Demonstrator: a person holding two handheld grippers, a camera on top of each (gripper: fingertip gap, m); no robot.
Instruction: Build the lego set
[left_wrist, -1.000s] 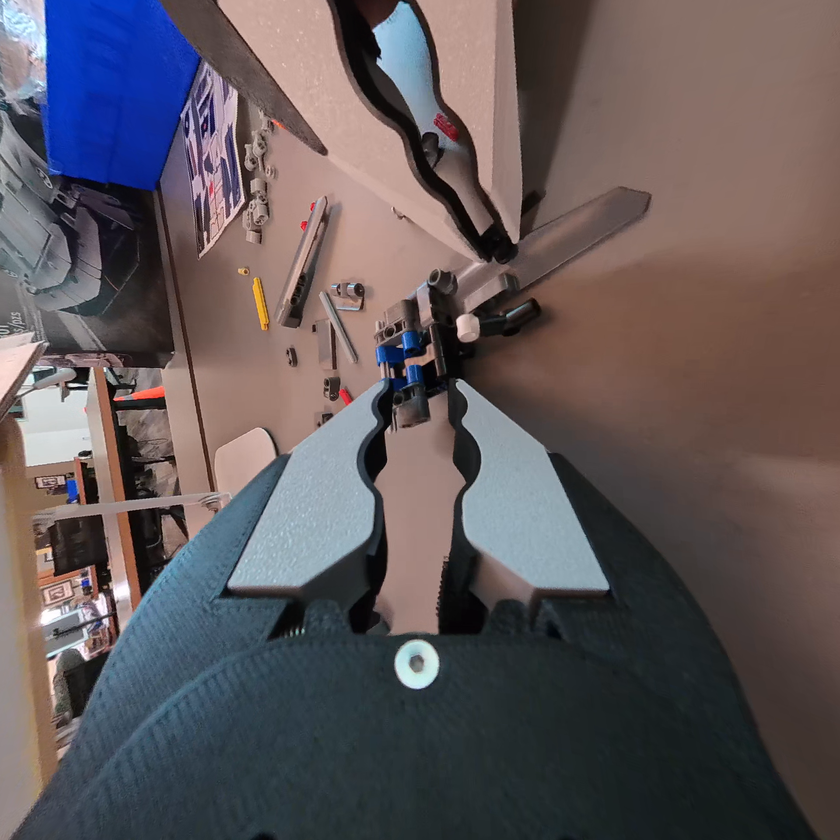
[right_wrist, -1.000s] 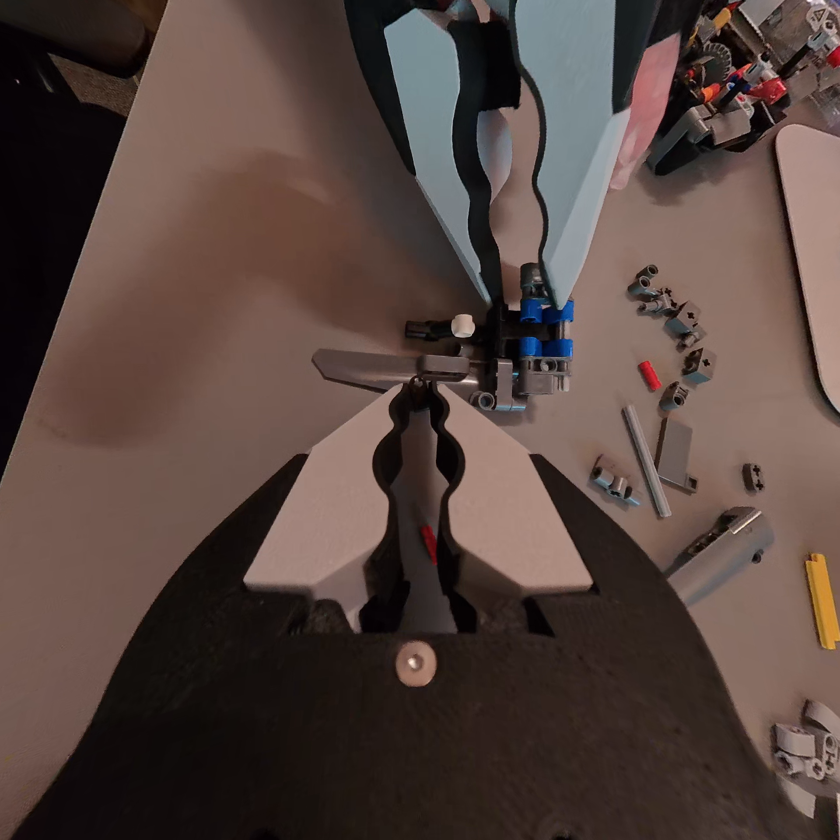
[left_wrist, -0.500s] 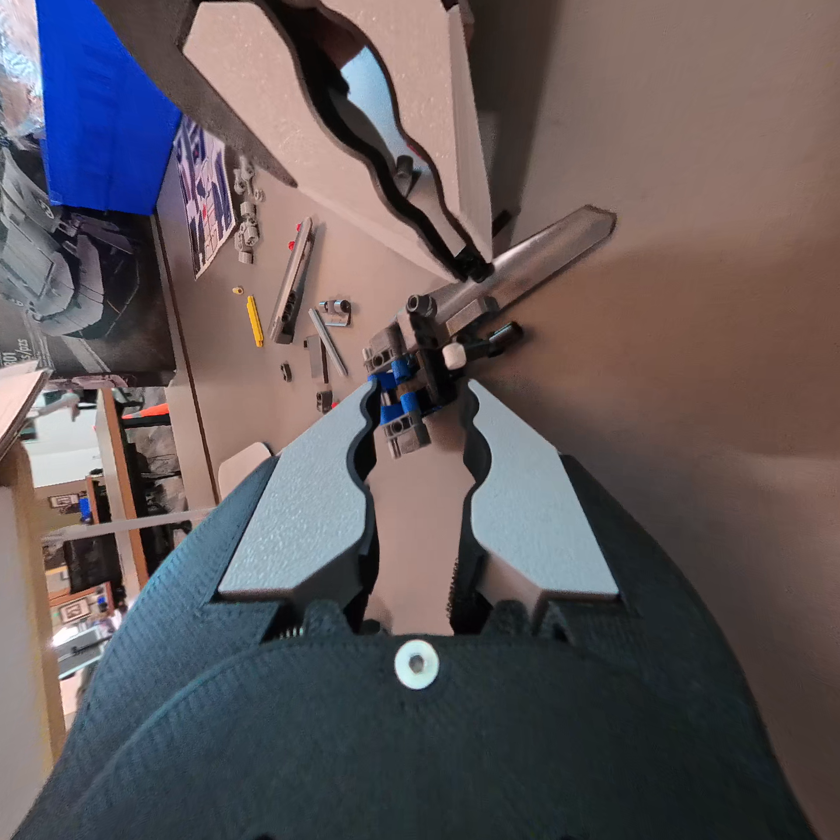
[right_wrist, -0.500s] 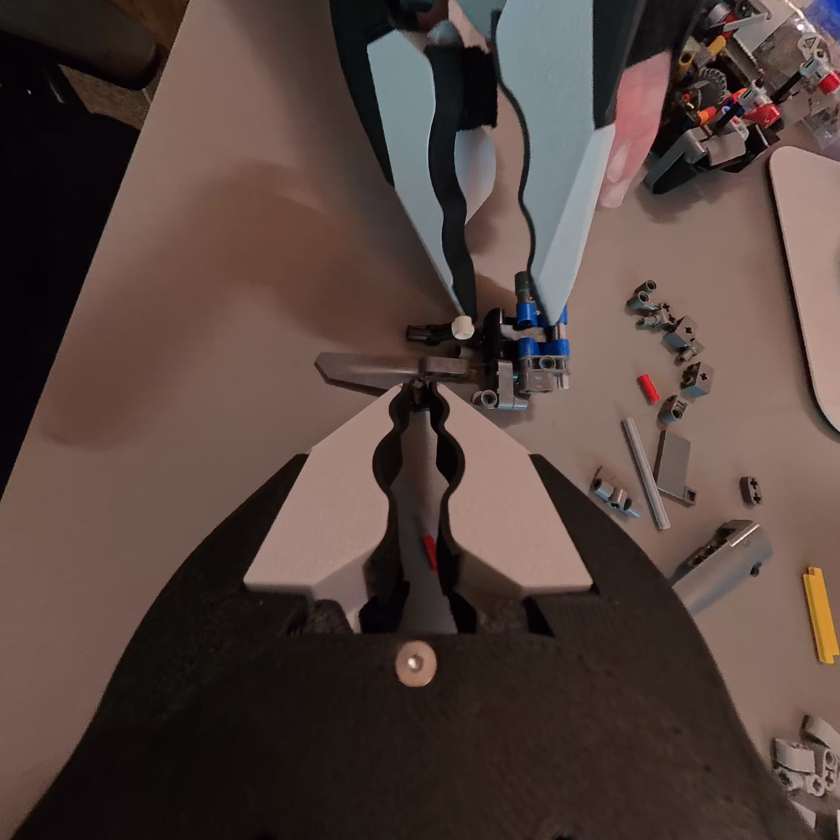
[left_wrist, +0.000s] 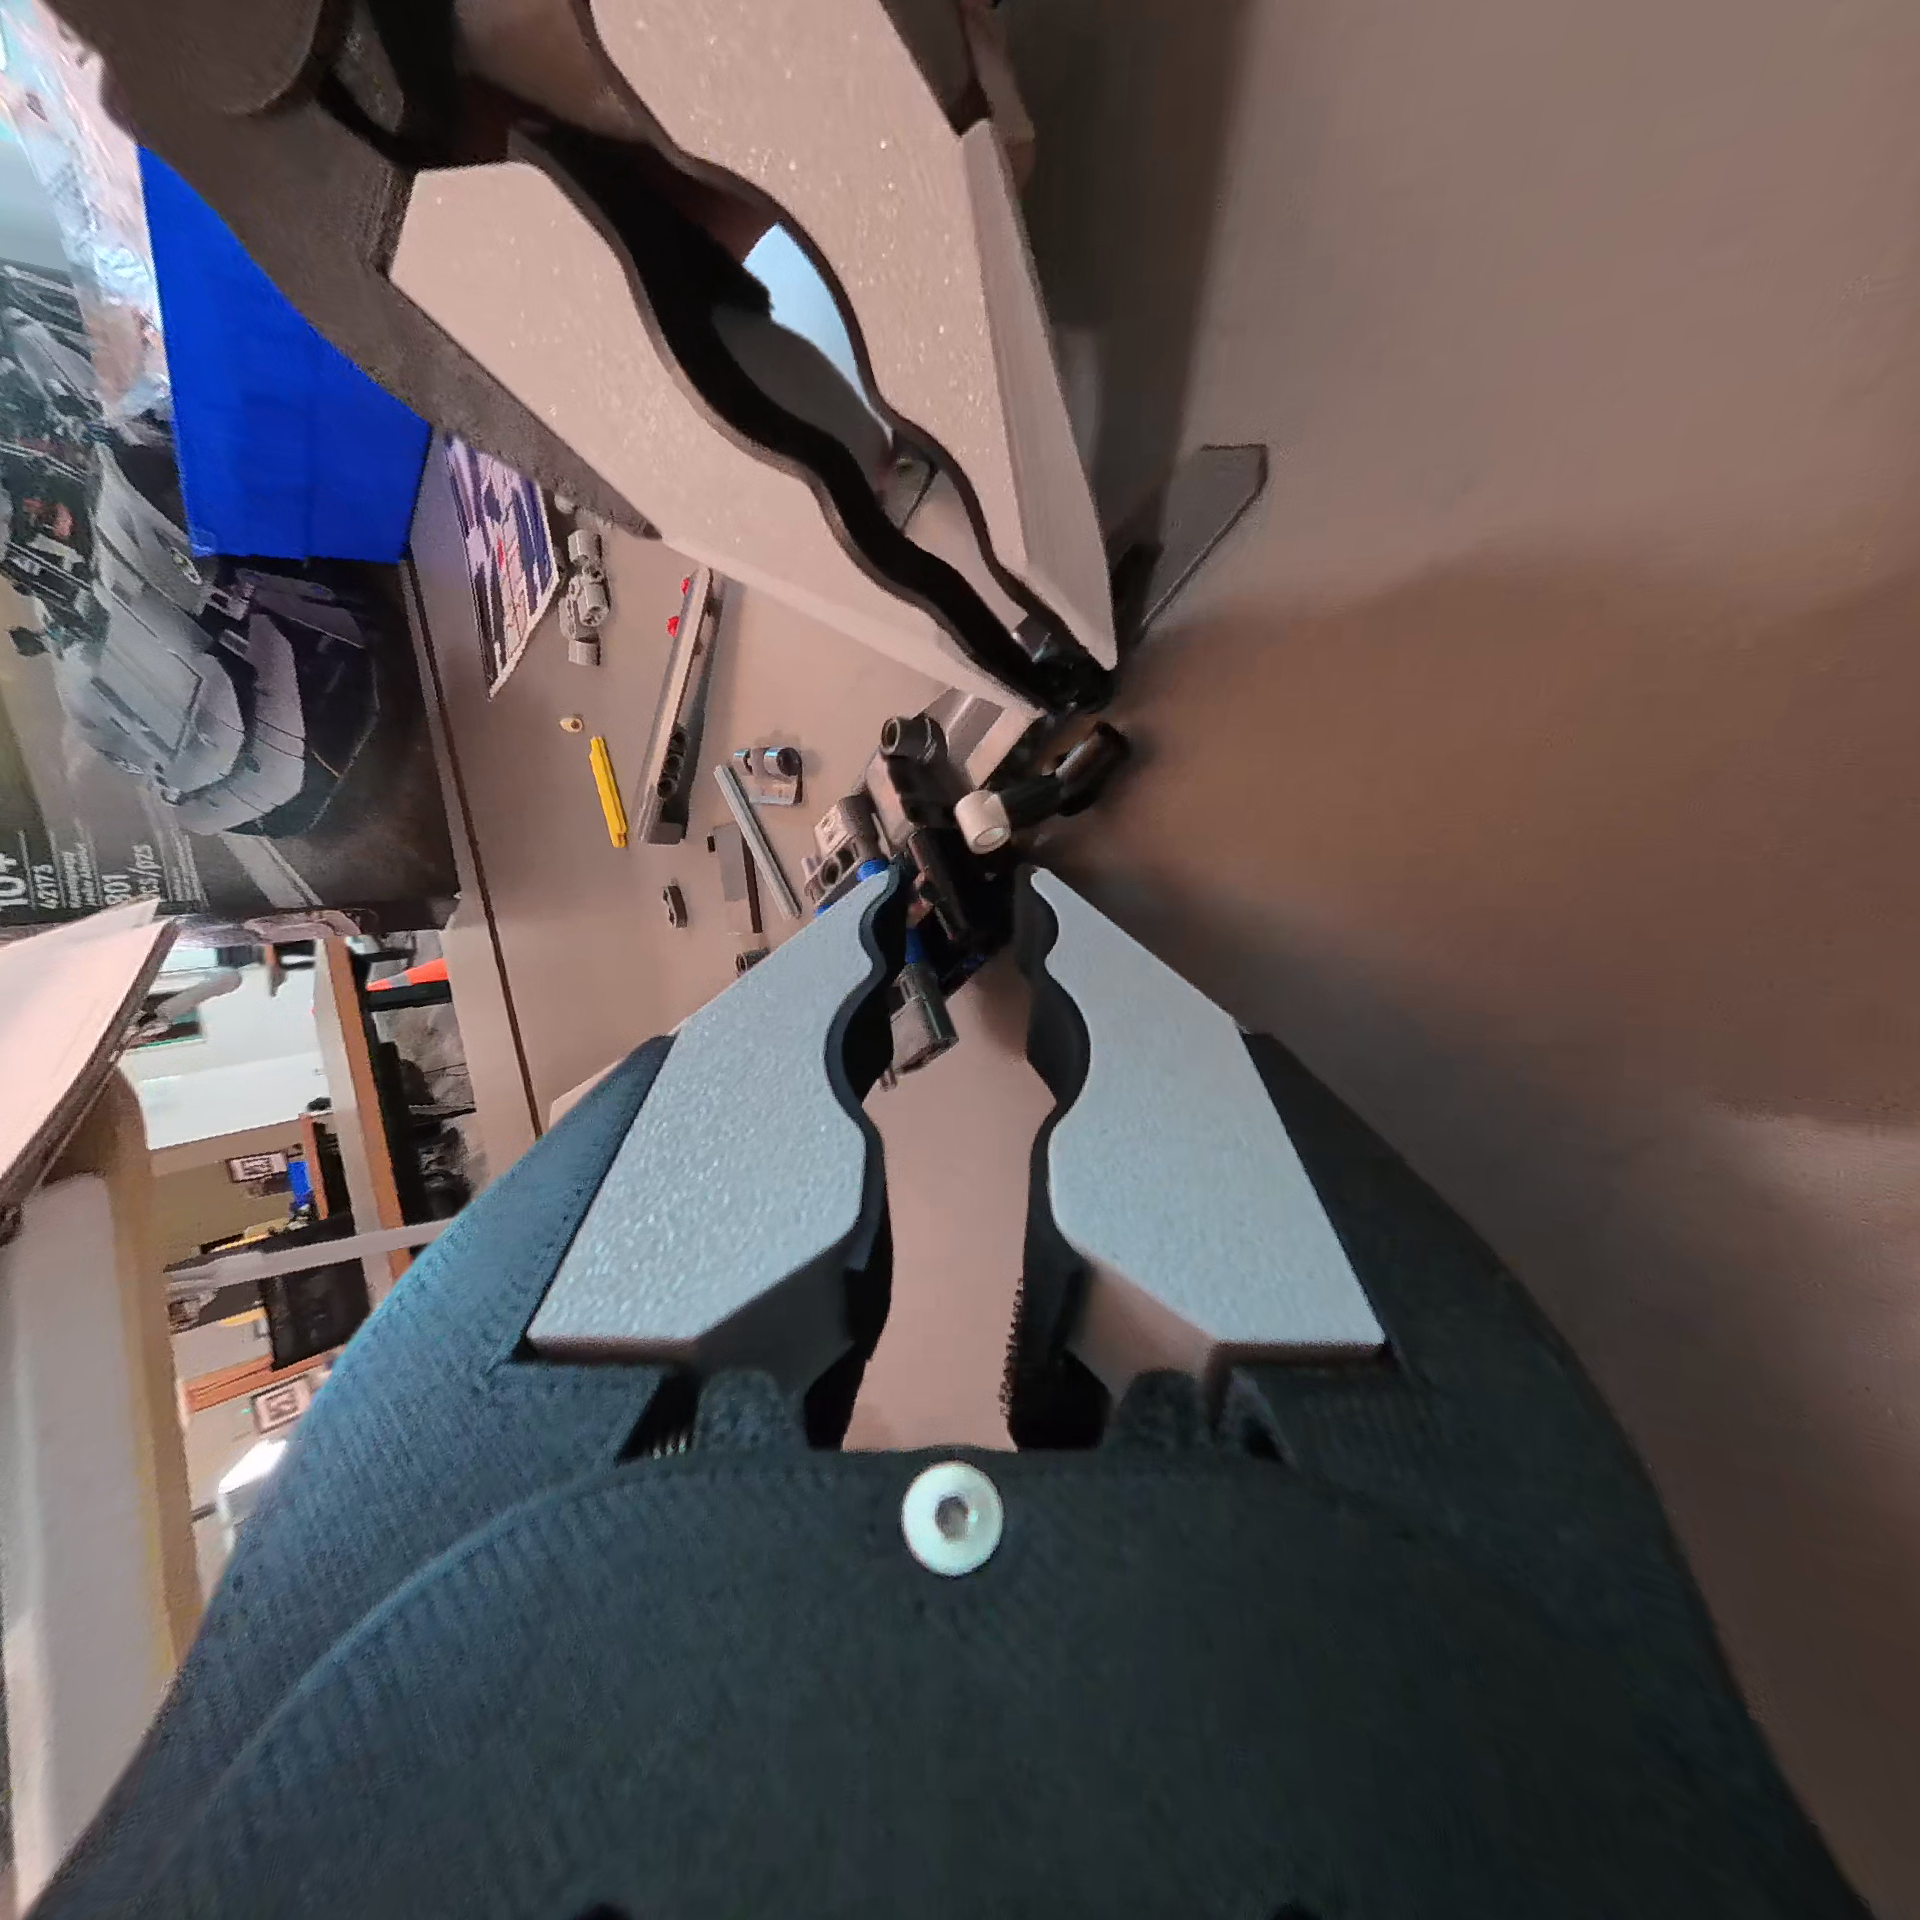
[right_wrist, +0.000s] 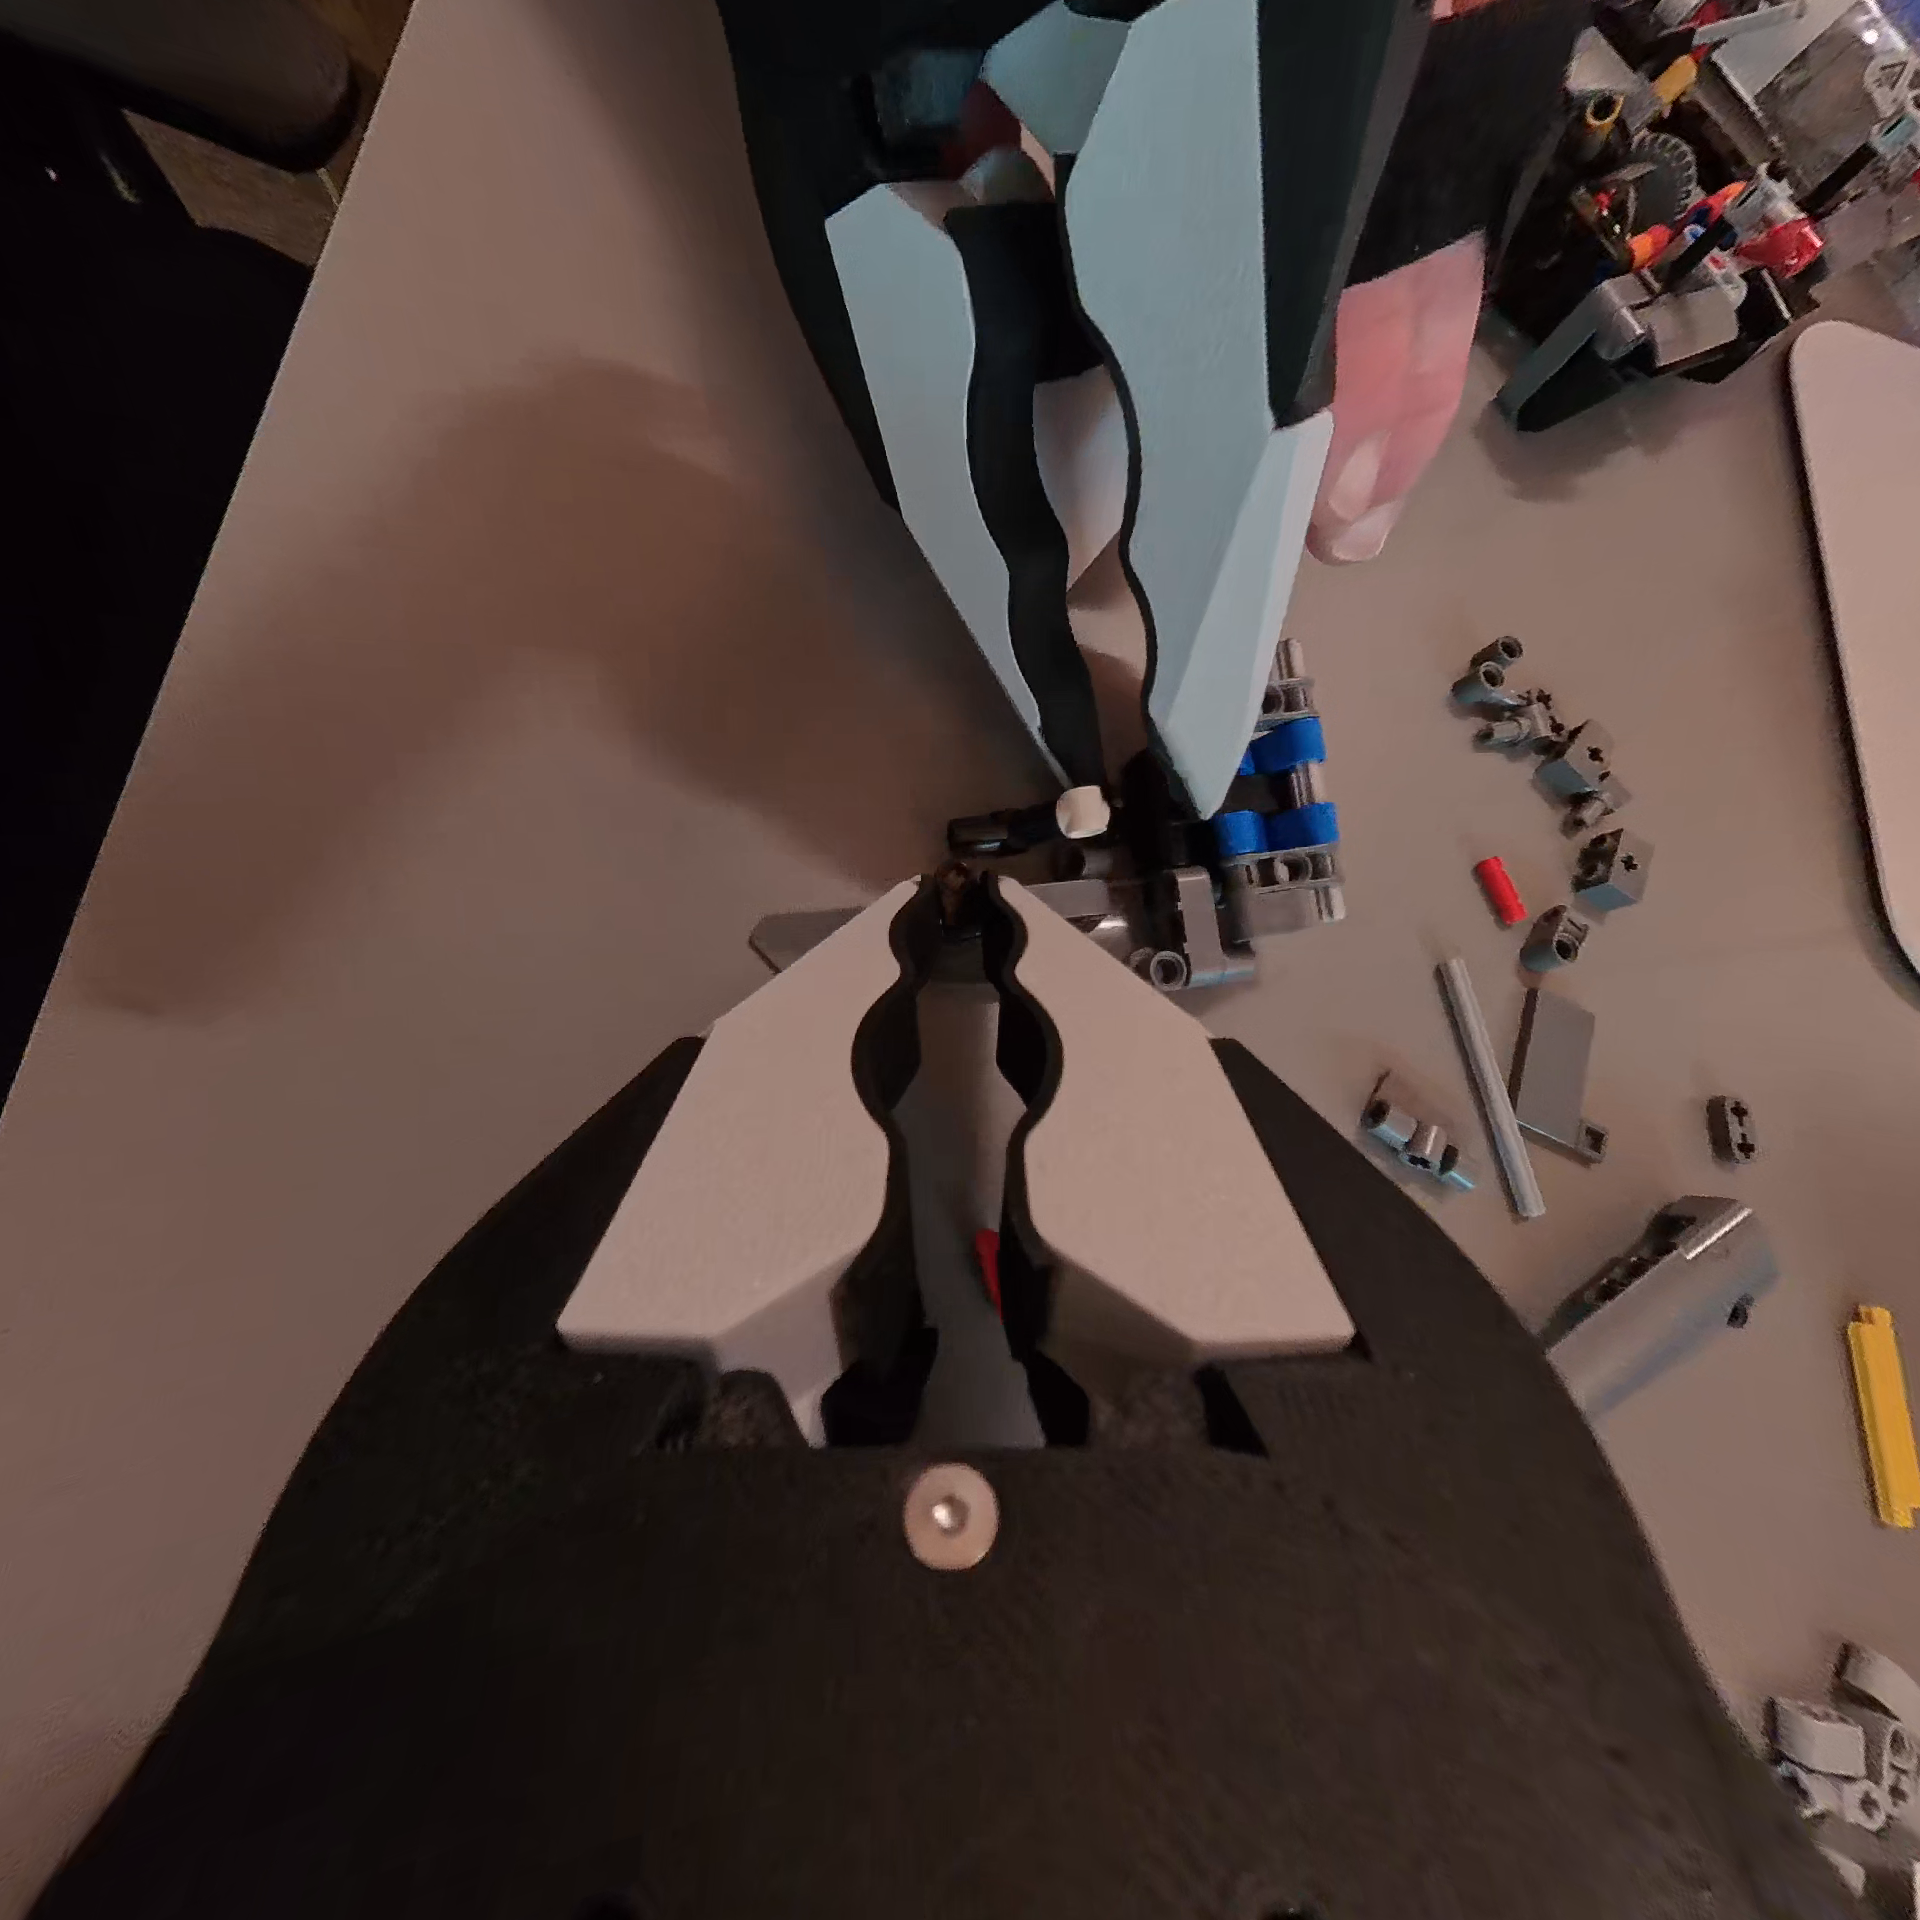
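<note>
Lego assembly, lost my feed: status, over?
Left hand-held gripper open around the grey, black and blue lego assembly. Right hand-held gripper shut on its grey blade end. Nothing blocking.

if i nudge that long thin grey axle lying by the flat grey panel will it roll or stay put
The grey axle is a slim straight rod lying flat on the smooth table, so a sideways nudge would probably roll it. It looks rigid and light. The flat grey panel right beside it might stop it.

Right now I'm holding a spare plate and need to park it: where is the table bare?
Bare table runs from its dark edge up to the assembly and both grippers. Past the assembly it is crowded: loose grey pieces, an axle, a yellow piece, and the white tray.
</note>
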